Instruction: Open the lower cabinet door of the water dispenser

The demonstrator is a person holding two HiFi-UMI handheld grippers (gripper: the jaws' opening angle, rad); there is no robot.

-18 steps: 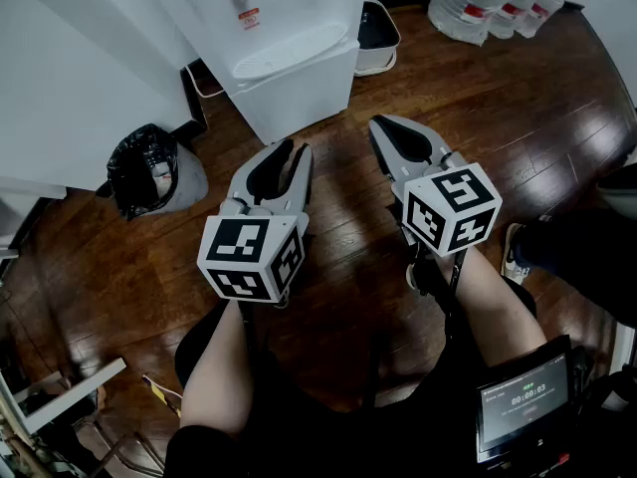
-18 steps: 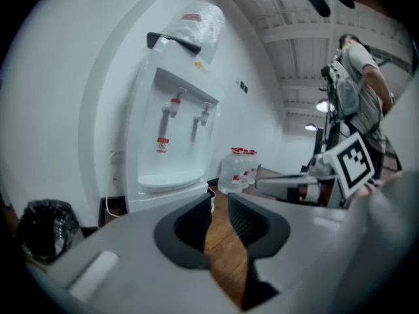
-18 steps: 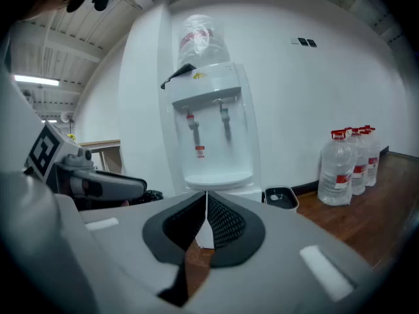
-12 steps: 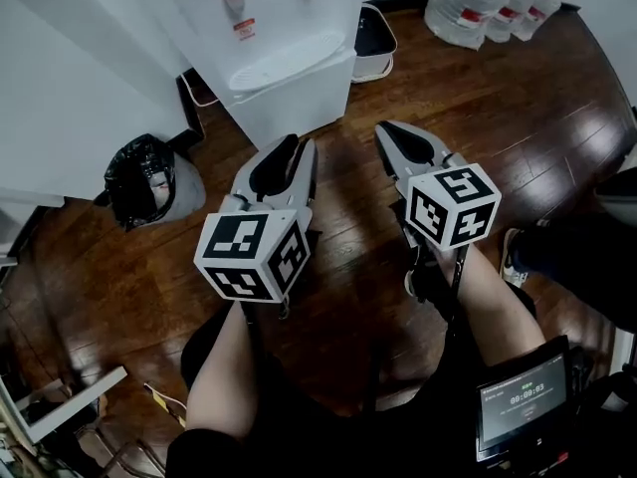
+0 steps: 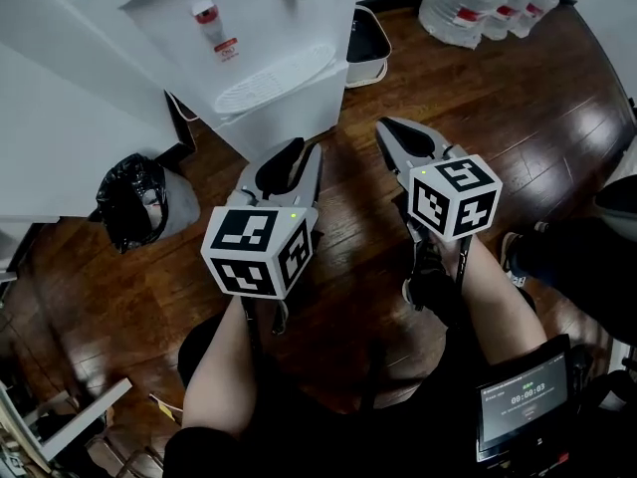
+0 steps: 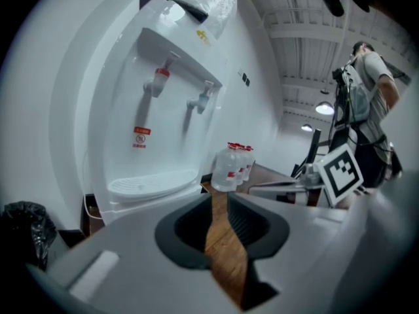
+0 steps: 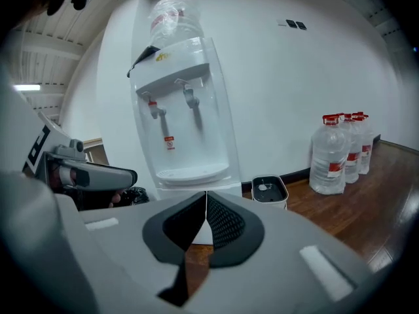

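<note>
Dark wooden flooring (image 5: 518, 118) is covered by the head view, bounded by a white wall along the upper left. A white water dispenser (image 5: 249, 28) is positioned against that wall, with a red tap and a blue tap fitted above an oval drip tray (image 5: 274, 68). The lower cabinet door (image 5: 289, 118) is located on the front face directly beneath the tray and is seen shut, with neither tool in contact with it. The left gripper (image 5: 311, 152) is held just in front of the cabinet and is pointed slightly downward; its jaws are parted by a narrow slit through which only floor is seen, and nothing is gripped. The right gripper (image 5: 390, 127) is held beside it, a little to the right of the cabinet, also angled slightly down; its jaw tips are pressed together and nothing is held between them. A small white bin with a dark interior (image 5: 366, 33) is placed on the floor beside the dispenser on the right. Several large water bottles with red caps (image 5: 488, 3) are grouped further right. A black bag (image 5: 134, 197) is set on the floor by the wall, left of the dispenser.
</note>
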